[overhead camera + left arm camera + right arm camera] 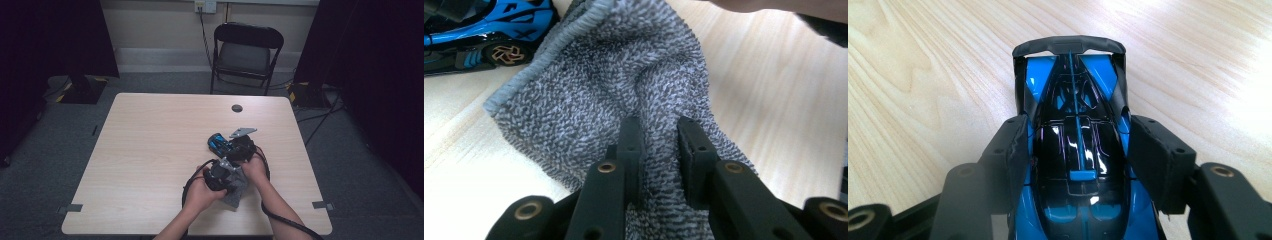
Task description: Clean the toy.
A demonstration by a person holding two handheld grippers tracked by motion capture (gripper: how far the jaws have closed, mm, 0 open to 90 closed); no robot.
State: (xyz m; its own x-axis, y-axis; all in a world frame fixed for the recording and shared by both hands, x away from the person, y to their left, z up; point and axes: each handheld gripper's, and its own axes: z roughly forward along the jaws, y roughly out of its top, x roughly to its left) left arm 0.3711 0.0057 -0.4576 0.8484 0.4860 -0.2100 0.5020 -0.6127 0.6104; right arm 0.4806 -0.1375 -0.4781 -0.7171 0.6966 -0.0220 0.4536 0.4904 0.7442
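- We hold the blue and black toy car [1075, 150] steady with the right gripper [1075, 150], whose fingers [1155, 160] clamp its flanks, so it stays put on the table [150, 150] for wiping
- We pinch the grey cloth [614, 95] in the left gripper [659, 150]; its fingers [631, 145] are drawn in tight on a fold of the towelling, so the free end can be drawn over the car
- The right gripper view gives us the car's glossy roof and rear wing, hemmed in by both fingers
- The left gripper view shows the cloth's stitched edge lying just beside the car's wheel [504, 54]
- The high view places both hands right of centre on the table, close together, a chair [247, 50] beyond it
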